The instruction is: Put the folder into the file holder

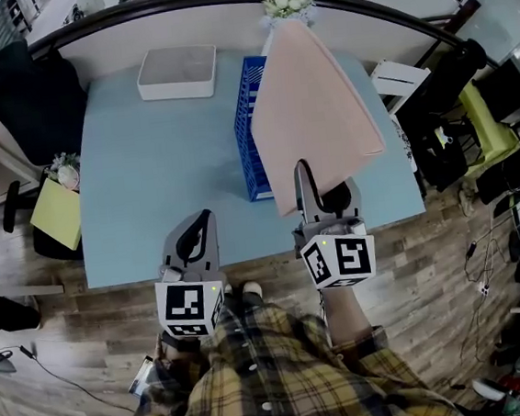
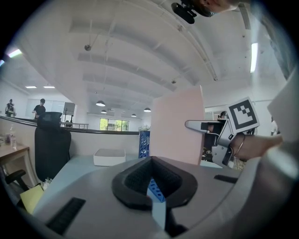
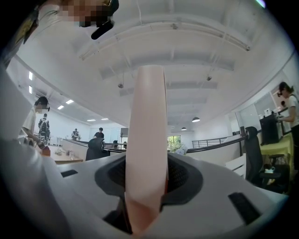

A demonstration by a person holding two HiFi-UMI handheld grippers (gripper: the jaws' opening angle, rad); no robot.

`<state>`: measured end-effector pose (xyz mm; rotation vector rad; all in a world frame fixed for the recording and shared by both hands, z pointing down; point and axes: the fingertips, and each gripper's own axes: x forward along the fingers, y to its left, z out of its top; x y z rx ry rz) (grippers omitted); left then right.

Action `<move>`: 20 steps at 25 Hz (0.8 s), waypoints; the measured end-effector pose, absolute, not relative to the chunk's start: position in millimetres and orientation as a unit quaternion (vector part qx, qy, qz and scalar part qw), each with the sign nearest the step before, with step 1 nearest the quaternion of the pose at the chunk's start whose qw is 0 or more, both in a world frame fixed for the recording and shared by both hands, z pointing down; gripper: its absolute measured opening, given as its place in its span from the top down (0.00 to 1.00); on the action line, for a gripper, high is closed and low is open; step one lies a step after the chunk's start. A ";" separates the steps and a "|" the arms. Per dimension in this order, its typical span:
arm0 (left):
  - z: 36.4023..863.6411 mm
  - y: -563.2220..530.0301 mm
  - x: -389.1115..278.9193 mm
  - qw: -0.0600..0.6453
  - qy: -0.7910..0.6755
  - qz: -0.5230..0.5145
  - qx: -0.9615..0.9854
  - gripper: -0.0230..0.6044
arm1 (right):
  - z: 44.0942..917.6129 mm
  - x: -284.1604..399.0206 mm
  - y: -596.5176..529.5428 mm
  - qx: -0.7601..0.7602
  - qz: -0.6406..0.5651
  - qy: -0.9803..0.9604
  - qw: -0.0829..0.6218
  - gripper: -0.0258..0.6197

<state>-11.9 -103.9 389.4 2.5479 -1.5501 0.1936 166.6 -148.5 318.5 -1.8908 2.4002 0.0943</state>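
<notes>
My right gripper [image 1: 319,193] is shut on the lower edge of a pale pink folder [image 1: 309,105] and holds it upright above the table's right part. Seen edge-on in the right gripper view, the folder [image 3: 147,140] sits clamped between the jaws of the right gripper [image 3: 145,189]. Just left of the folder, the blue mesh file holder [image 1: 252,129] stands on the light blue table [image 1: 147,187]. My left gripper [image 1: 192,242] hovers at the table's front edge, shut and holding nothing. The left gripper view shows the folder [image 2: 176,126], the file holder [image 2: 144,142] and the right gripper [image 2: 201,125].
A white box [image 1: 177,73] lies at the back of the table, left of the file holder. White flowers [image 1: 286,1] stand behind the folder. A black office chair [image 1: 31,97] and a yellow seat [image 1: 55,213] are to the table's left. Cluttered desks lie to the right.
</notes>
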 end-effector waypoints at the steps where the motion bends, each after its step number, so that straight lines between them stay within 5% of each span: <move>1: 389.7 -104.9 -12.1 0.077 -0.518 0.065 0.849 0.98 | 319.0 165.9 -151.2 -0.619 0.032 0.784 0.043 0.70; 20: 404.7 -142.6 -10.9 0.095 -0.511 0.075 0.851 0.98 | 322.7 169.8 -209.1 -0.647 0.039 0.757 0.085 0.70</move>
